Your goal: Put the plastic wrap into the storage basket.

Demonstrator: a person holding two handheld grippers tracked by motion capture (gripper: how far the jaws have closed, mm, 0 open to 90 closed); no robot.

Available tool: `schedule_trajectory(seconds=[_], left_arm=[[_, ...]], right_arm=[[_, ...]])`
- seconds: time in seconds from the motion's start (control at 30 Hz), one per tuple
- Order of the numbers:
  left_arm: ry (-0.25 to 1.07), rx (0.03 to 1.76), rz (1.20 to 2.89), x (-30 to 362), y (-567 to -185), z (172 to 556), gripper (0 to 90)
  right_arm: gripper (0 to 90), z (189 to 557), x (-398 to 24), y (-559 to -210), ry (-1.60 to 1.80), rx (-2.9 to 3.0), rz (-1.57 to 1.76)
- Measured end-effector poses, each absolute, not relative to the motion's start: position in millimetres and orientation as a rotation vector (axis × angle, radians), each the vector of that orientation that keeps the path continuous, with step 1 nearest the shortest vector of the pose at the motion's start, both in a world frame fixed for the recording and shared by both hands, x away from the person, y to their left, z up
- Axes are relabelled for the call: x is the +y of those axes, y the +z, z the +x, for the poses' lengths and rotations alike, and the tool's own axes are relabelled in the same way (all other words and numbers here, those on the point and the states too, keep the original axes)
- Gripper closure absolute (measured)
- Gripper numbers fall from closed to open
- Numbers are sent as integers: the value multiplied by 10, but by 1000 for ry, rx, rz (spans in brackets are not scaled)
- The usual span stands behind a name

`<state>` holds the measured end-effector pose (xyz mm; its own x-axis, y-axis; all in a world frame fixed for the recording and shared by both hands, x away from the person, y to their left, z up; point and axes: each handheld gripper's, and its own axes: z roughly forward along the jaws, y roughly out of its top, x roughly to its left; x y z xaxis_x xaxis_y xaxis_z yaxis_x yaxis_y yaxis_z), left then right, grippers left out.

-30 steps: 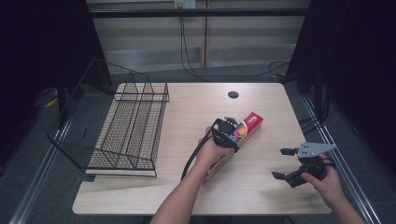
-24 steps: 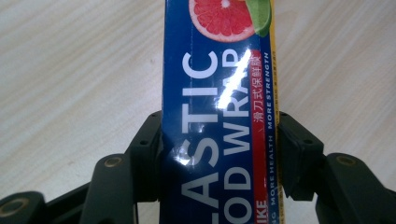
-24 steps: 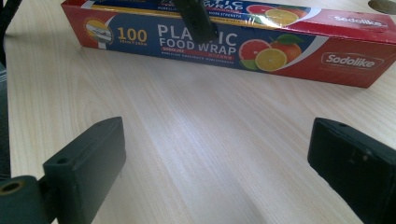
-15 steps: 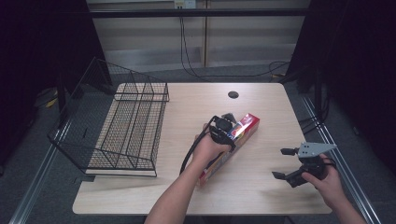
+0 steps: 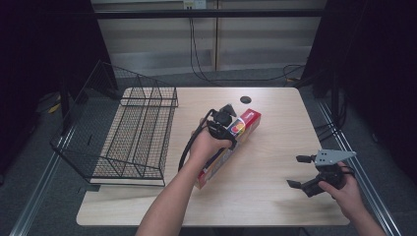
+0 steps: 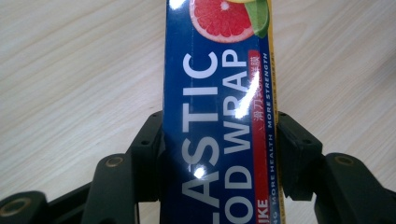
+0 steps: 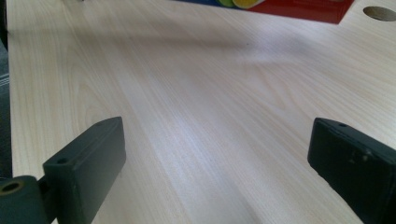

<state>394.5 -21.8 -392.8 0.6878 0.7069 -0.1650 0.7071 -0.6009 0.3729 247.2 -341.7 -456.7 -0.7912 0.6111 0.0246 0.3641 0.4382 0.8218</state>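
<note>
We see the left claw [image 5: 227, 129] clenched across the narrow width of a long plastic wrap box [image 5: 227, 147], near the middle of the counter [image 5: 275, 196]. The box is a slim rectangular carton of glossy printed card, red along one long face in the high view, and it runs diagonally, its far end [image 5: 251, 117] pointing toward a dark round hole [image 5: 245, 100] in the counter top. The near end sits lower than the far end; whether it touches the wood we cannot tell.

In the left claw's own view the carton [image 6: 219, 116] shows a deep blue face with large white lettering, a red strip along one edge and a cut grapefruit printed at the top. Highlights glint off it, so the surface is smooth and shiny. The two matte black pads [image 6: 152, 149] press flat against its long sides.

The counter is pale wood-grain laminate with fine straight streaks, plainest in the right claw's view [image 7: 196, 121], which also catches a corner of the red carton [image 7: 303, 8] and the hole [image 7: 379, 13] at the far edge.

The right claw [image 5: 301, 171] hangs low over the near right part of the counter, released, its blocky black jaws wide apart with nothing between them, well apart from the box.

To the left stands a black wire rack [image 5: 133, 132], a mesh of thin rods with raised sides, seen from above.
</note>
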Motion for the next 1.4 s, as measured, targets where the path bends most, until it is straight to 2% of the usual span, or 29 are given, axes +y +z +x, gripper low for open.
schedule_trajectory(seconds=[1.4], left_arm=[[107,1334,2379,494,-3141,4163,443]], right_arm=[[41,2470,-3407,-4571,1275,2423,835]])
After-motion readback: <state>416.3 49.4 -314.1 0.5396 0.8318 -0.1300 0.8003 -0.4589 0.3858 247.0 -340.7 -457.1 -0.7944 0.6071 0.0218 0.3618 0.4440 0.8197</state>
